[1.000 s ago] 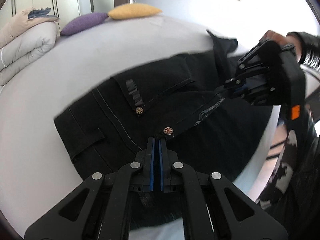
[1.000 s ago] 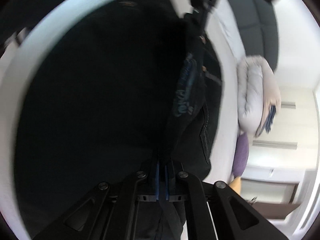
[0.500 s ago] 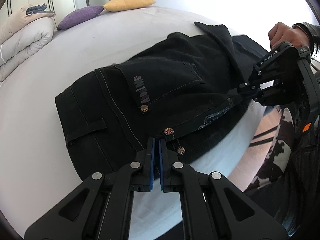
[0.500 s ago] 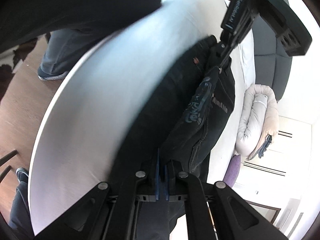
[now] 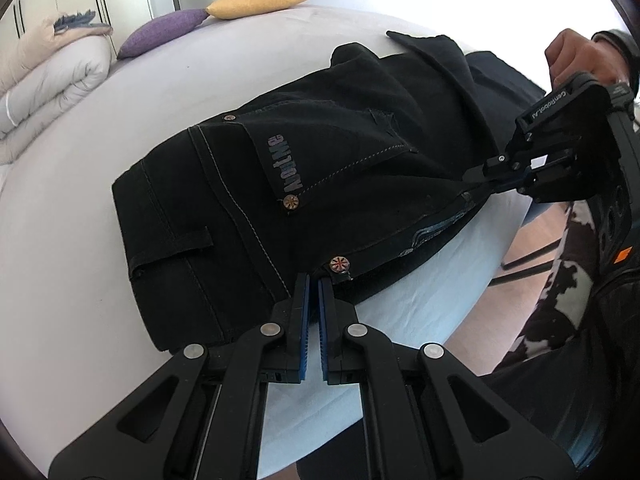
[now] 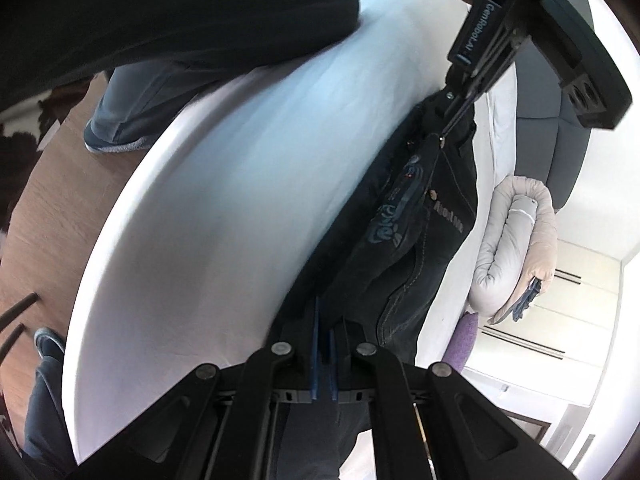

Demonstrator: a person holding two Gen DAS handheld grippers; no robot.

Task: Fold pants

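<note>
While the pants [image 5: 320, 184] lie on the bed [image 5: 80, 220], both grippers' jaws pinch their near edge, reaching low.

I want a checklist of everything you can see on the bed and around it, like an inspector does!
Surface: white bed, sheet smooth.
Job's things: black pants lying folded near the bed's edge.
Clutter: rolled duvet, purple pillow and yellow pillow at the far end.
Grippers: left gripper nearly shut, at the pants' near edge by a rivet; right gripper pinching the pants' edge further along.
Cables: nothing seen.
Surroundings: wardrobe doors, wooden floor, the person's shoe.
</note>
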